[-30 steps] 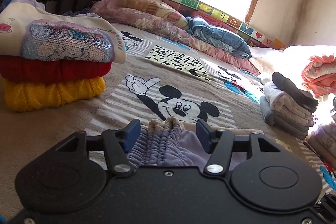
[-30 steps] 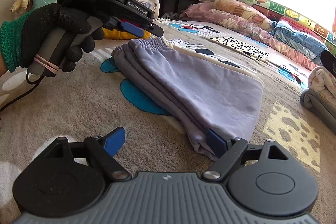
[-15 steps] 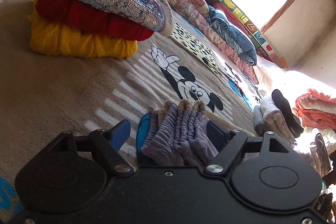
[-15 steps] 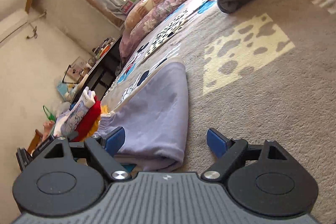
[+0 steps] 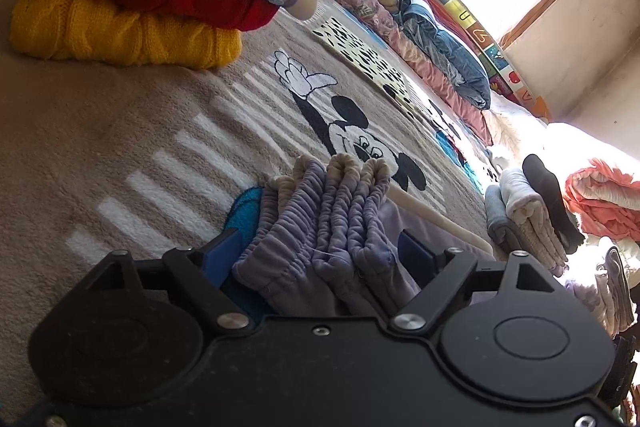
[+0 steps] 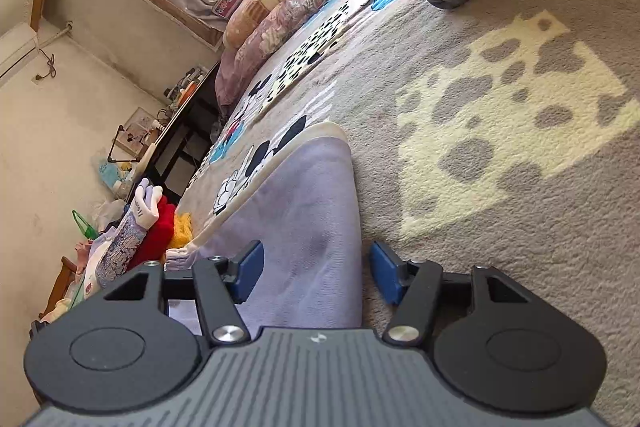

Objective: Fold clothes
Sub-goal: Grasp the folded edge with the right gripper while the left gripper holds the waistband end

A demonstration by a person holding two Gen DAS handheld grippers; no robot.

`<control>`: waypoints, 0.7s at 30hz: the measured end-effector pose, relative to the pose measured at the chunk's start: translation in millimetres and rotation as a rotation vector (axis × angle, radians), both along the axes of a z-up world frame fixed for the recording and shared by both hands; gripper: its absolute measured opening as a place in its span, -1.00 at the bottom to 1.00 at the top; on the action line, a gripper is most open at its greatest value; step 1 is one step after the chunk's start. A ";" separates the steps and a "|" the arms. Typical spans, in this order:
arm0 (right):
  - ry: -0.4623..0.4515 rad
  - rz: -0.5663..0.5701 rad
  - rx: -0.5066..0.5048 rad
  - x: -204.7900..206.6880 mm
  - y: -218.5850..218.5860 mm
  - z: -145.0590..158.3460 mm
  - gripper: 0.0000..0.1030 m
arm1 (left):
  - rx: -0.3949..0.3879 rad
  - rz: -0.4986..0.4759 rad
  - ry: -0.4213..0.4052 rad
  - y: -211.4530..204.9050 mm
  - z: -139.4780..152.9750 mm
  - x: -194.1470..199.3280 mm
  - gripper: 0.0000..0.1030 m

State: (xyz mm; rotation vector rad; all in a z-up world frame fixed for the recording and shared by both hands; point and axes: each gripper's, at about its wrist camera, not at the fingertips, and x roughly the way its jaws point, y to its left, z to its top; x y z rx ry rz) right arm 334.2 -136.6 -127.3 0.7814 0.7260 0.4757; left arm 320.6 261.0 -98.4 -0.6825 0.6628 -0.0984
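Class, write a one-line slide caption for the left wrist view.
Left gripper, jaws opening, straddles the gathered waistband of folded lilac trousers on a cartoon blanket.

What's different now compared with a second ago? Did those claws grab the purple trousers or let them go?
The left claw has let the gathered waistband go: its jaws were pressed on it and are now opening, clear of the cloth. The right claw has rolled onto its side and moved over the trousers' folded end; its jaws are closing with the cloth between them, not yet gripping. The trousers and the sweater pile stayed put.
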 end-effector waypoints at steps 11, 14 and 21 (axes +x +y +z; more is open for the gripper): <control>0.004 -0.008 0.026 -2.2 5.1 -6.9 -0.65 | 0.057 0.010 -0.060 -10.4 9.7 -4.3 -0.13; -0.008 -0.029 0.040 -6.2 4.9 -3.7 -0.73 | 0.017 -0.003 -0.104 -10.0 19.8 -9.4 -0.22; -0.091 -0.073 0.143 -34.1 -24.7 44.5 -0.79 | -0.137 -0.085 -0.162 -27.3 34.3 -11.4 -0.36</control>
